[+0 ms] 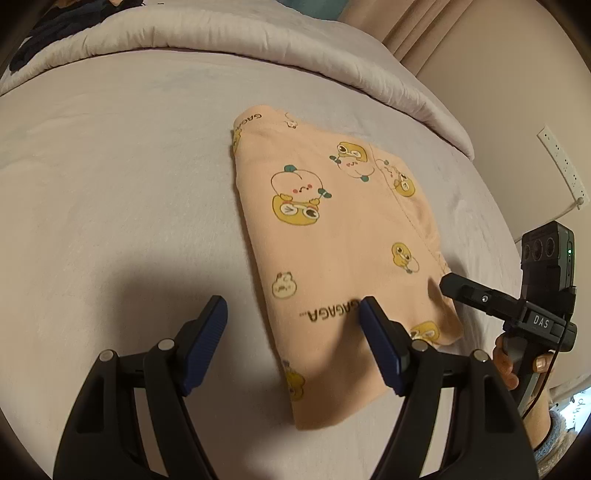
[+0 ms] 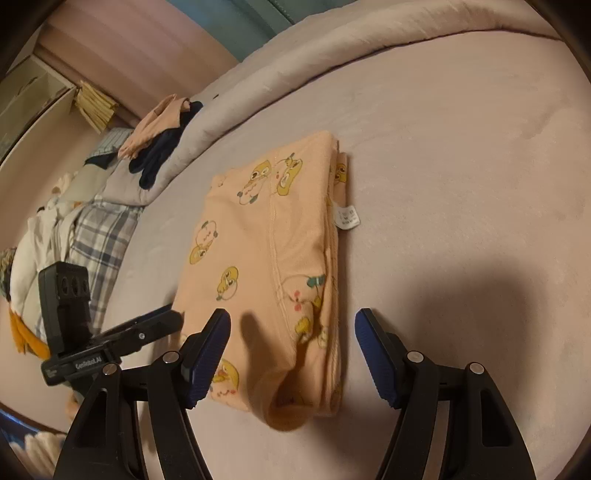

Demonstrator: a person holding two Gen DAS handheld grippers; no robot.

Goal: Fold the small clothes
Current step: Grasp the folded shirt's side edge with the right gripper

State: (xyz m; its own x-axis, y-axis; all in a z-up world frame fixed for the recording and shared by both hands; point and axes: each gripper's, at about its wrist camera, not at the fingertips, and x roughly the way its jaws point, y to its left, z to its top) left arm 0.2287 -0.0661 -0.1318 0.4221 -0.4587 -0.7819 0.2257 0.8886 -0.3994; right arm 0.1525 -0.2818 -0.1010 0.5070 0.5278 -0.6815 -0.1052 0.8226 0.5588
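A big bed (image 1: pixel 110 192) is being covered by a soft pale sheet, and a thick rolled blanket (image 1: pixel 229 33) is being kept along its far side. A pile of other clothes (image 2: pixel 159 147) is being left on that blanket, far to the left in the right wrist view.

In the middle of the bed, a small peach garment (image 1: pixel 332 229) with yellow cartoon pictures is being laid flat and folded. A white tag (image 2: pixel 347 216) is being shown at its right edge.

The left gripper (image 1: pixel 291 314) is being held wide open just above the near edge of the garment, with nothing being pinched. The right gripper (image 2: pixel 291 328) is being held wide open too, over the near right corner of the garment, and nothing is being squeezed by it. Dark shadows are being thrown on the sheet.
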